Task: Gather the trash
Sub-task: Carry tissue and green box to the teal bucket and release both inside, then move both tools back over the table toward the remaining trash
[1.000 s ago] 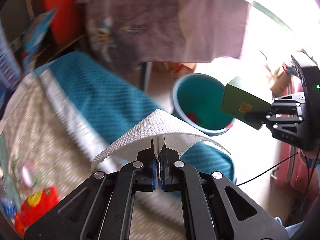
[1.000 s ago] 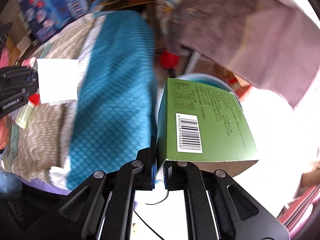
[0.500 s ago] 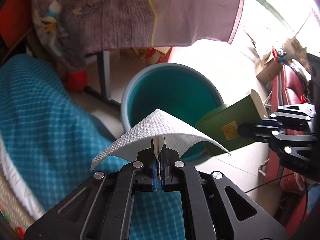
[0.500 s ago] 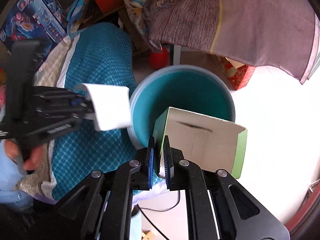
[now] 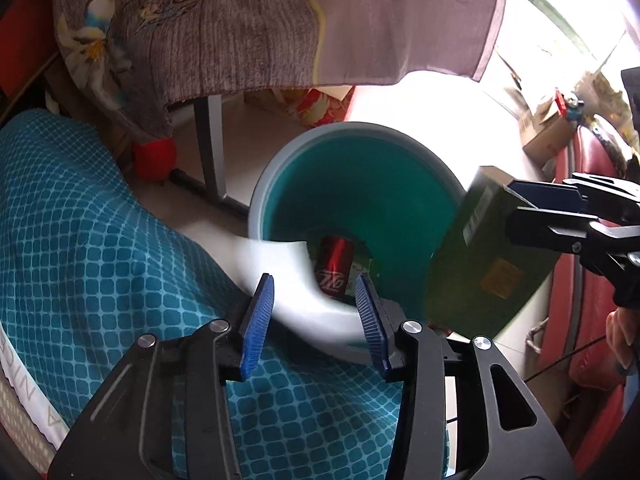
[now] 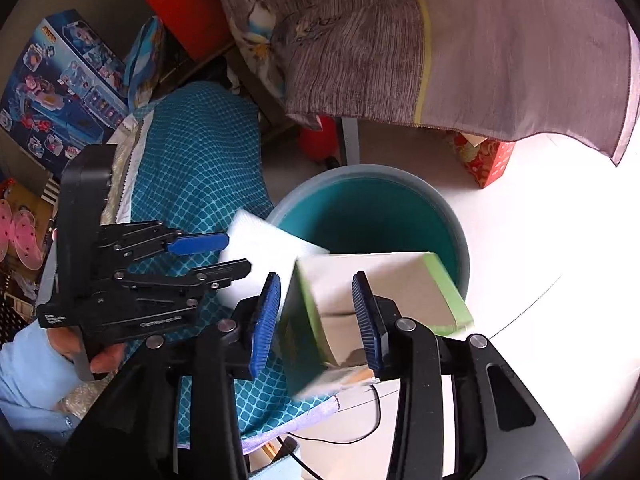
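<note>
Both your jaws have just been opening: left gripper (image 5: 316, 312) spread, limp featherlight paper towel (image 5: 296, 280) slipping free at 6 o'clock of the teal bin (image 5: 256, 208), right gripper (image 6: 316, 312) apart, light stiff green carton (image 6: 384, 292) dropping binward.

The tissue (image 5: 304, 292) is a white smear, edges lost to blur, and it covers part of the can (image 5: 335, 268) in the bin (image 5: 280, 168). The box (image 6: 372, 312) is blurred too, its print unreadable. The right gripper's body runs off the left view's edge.
</note>
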### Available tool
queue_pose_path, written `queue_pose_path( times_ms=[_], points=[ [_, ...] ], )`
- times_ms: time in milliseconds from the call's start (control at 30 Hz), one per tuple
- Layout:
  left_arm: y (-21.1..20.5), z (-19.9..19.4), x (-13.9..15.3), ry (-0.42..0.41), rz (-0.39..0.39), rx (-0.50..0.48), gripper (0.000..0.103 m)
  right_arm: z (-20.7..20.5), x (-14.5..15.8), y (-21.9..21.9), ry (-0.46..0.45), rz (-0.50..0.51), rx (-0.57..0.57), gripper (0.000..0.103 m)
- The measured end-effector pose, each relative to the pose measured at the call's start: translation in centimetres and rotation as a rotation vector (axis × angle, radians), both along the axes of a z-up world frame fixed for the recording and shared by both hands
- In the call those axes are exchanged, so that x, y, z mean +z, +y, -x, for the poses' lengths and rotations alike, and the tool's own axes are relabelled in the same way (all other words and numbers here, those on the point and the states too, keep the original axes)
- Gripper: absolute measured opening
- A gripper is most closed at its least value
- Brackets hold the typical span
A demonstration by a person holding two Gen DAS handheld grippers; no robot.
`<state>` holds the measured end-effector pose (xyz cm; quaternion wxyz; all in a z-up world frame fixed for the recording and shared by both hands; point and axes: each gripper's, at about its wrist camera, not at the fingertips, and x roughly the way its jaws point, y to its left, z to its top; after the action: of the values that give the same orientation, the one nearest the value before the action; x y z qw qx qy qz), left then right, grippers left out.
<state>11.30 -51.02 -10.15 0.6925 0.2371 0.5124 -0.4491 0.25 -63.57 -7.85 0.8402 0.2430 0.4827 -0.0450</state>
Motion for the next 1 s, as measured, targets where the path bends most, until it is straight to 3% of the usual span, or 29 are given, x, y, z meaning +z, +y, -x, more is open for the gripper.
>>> queue_pose_path(
  times_ms=[167,267,333,467,667,1000],
  points=[
    [1.3,0.1,0.8,-0.014,0.012,0.007,0.055,-0.2,0.0,-0.2,0.007,0.005,-0.007,0.039],
    [2.2,0.0,1.4,-0.006,0.029,0.021,0.060,-0.4,0.3,0.1,0.021,0.022,0.003,0.049],
    [3.0,0.0,1.9,-0.019,0.035,0.028,0.067,-0.7,0.5,0.7,0.033,0.044,0.019,0.062],
    [5.2,0.1,3.0,-0.050,0.060,0.055,0.082,-1.5,0.7,1.5,0.053,0.075,0.032,0.067],
    [8.0,-0.6,3.6,-0.040,0.088,0.098,0.083,-3.5,0.3,2.2,0.076,0.083,0.052,0.071],
    [11.1,-1.5,4.8,-0.034,0.128,0.127,0.083,-4.0,2.5,3.9,0.118,0.135,0.055,0.071]
  ],
)
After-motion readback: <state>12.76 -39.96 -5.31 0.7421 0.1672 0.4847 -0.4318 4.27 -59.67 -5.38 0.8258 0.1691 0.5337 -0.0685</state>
